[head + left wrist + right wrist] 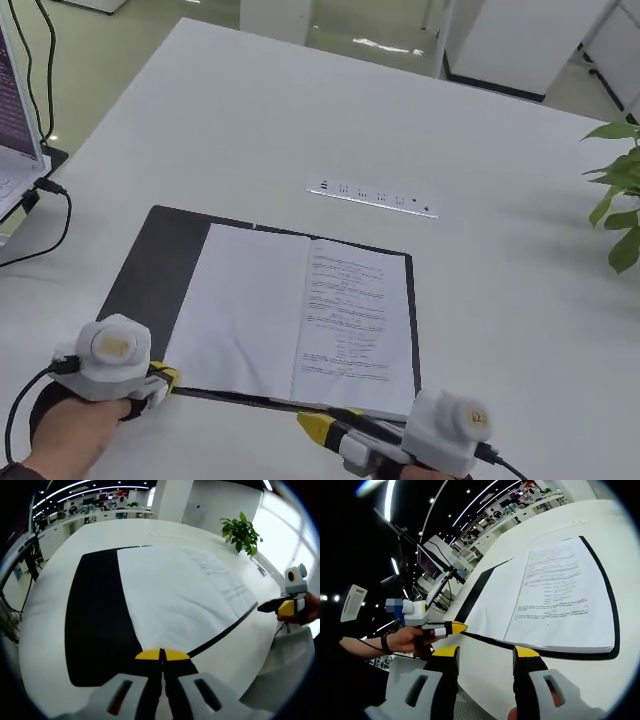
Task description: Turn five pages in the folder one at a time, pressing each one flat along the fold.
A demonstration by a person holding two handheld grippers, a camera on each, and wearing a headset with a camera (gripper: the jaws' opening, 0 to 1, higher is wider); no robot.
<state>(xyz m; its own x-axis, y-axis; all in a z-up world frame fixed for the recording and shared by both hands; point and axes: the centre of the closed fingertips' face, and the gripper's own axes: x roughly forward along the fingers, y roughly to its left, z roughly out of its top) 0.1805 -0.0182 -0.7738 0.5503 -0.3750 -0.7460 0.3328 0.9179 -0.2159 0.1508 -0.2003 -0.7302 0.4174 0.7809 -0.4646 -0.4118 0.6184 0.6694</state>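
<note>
Left gripper (162, 655), jaws clenched together, sits at the open folder's (160, 270) near edge on the table (300, 110); right gripper (486, 652) gapes, grasping nothing.

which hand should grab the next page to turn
Right: the right tool is open by the printed page; the left tool is shut over the black cover on the far side.
</note>
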